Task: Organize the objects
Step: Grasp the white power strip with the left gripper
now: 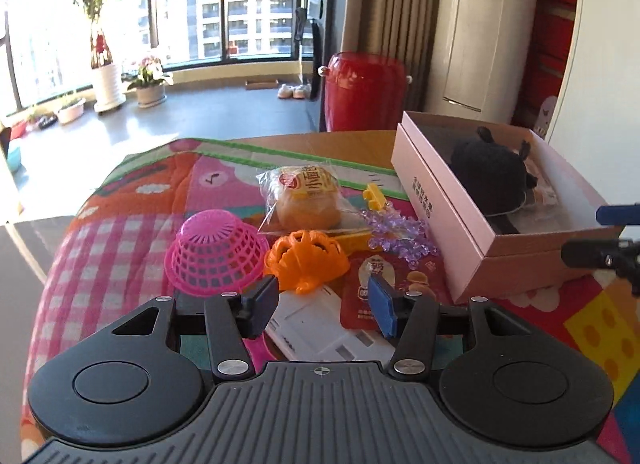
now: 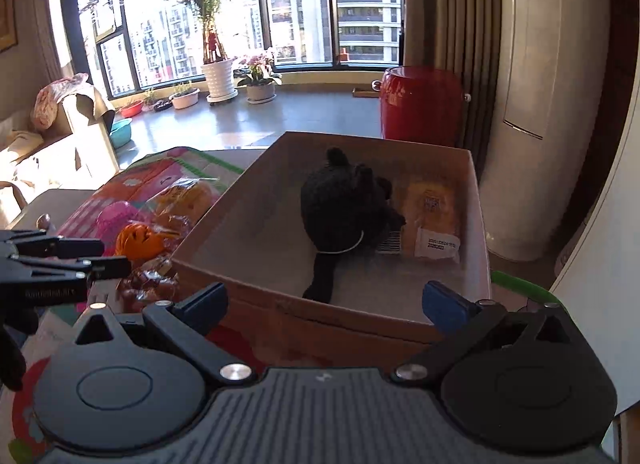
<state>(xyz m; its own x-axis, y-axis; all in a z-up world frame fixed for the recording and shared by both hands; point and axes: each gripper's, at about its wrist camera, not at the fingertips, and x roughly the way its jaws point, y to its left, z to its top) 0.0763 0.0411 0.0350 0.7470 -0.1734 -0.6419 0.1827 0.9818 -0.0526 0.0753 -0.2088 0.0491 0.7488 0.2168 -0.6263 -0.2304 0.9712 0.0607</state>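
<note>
Pink cardboard box point(image 1: 472, 200) is sitting open on the patterned play mat point(image 1: 120, 232), to the right of the loose items. Inside it, a black plush toy point(image 2: 344, 204) is lying against a wrapped yellow snack packet point(image 2: 434, 220).

Left gripper point(image 1: 324, 304) is hovering over the mat with its jaws partly open and gripping nothing; a white flat device point(image 1: 320, 328) and a red snack pouch point(image 1: 394, 284) are showing between and beyond its fingers.

Ahead of it, the following items are lying close together:
- pink mesh basket point(image 1: 214, 252), turned upside down
- orange plastic toy point(image 1: 306, 260), just beside the basket
- wrapped bun point(image 1: 306, 200), behind the orange toy
- purple bead cluster point(image 1: 396, 232), near the box wall
- yellow block point(image 1: 374, 196), beside the bun

Right gripper point(image 2: 324, 304) is pointing at the near wall of the box, its jaws spread wide and holding nothing
</note>
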